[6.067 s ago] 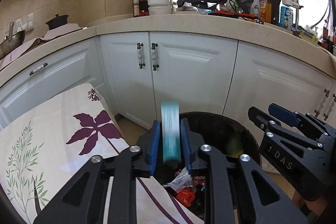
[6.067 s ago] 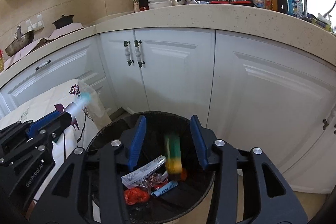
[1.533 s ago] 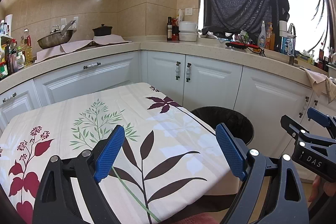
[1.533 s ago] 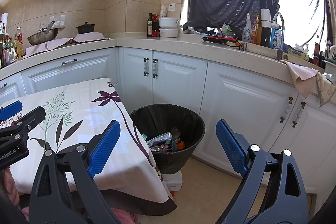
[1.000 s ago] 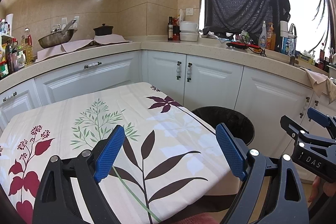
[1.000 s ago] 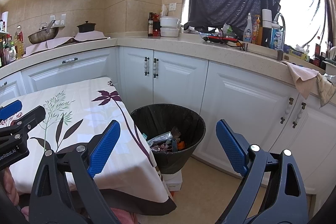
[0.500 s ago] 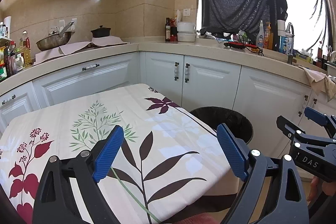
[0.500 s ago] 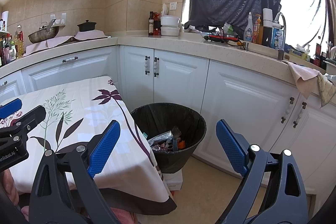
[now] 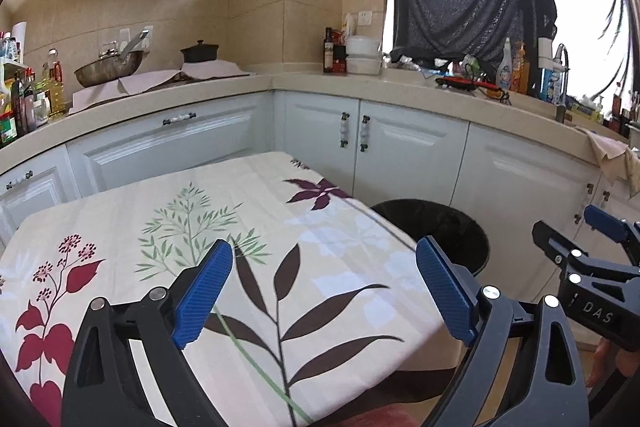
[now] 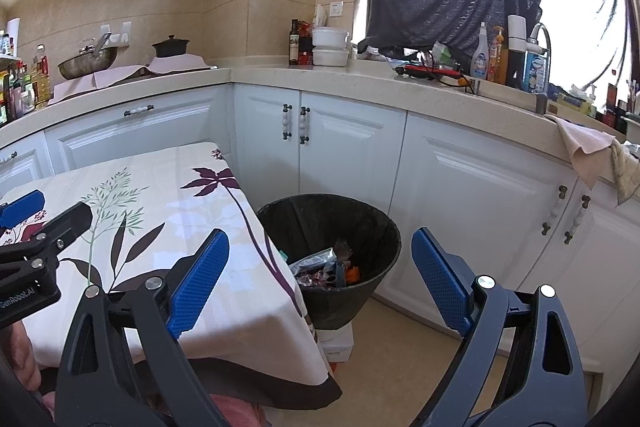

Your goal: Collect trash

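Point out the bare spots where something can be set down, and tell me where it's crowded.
The tablecloth is bare from the cabinets' side to the edge by the trash bin. The counter stretch between the covered stove and the stacked white containers is free too. It is crowded near the faucet, with bottles and a red tool.

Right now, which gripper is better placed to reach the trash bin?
Right gripper, probably: open, empty, facing the trash bin. The left gripper hangs over the tablecloth.
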`<state>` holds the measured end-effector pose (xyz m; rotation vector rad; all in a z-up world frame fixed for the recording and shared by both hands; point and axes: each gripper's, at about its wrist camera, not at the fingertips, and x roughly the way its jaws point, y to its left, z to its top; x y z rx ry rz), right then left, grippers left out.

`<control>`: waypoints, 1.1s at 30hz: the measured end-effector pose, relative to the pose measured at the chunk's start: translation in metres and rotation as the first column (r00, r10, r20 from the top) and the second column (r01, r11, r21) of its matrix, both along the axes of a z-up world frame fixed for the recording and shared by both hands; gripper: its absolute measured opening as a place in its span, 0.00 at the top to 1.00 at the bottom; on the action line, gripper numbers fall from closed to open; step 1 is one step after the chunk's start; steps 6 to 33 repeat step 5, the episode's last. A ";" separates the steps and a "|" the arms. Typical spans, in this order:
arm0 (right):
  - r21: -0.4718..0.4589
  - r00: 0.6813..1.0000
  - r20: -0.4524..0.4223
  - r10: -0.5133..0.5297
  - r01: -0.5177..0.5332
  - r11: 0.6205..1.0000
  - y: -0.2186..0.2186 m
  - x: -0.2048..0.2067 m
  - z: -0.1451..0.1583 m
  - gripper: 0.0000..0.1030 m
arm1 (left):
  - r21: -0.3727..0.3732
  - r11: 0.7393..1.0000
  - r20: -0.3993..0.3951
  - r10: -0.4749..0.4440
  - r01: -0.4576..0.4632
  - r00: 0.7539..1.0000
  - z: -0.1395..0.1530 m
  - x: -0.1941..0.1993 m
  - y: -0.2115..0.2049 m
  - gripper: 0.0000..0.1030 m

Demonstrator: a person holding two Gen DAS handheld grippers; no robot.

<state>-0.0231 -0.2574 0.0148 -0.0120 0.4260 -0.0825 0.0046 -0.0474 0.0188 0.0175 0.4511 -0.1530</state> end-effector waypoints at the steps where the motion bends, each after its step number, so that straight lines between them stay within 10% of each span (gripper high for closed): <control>1: 0.001 1.000 -0.002 0.009 -0.009 1.000 0.002 0.002 0.000 0.12 | 0.001 1.000 -0.014 0.004 -0.004 1.000 -0.002 0.003 0.002 0.12; 33: 0.002 0.999 -0.016 0.045 -0.045 0.999 0.014 0.010 -0.002 0.12 | 0.011 0.999 -0.053 0.048 -0.048 0.997 -0.010 0.010 0.016 0.12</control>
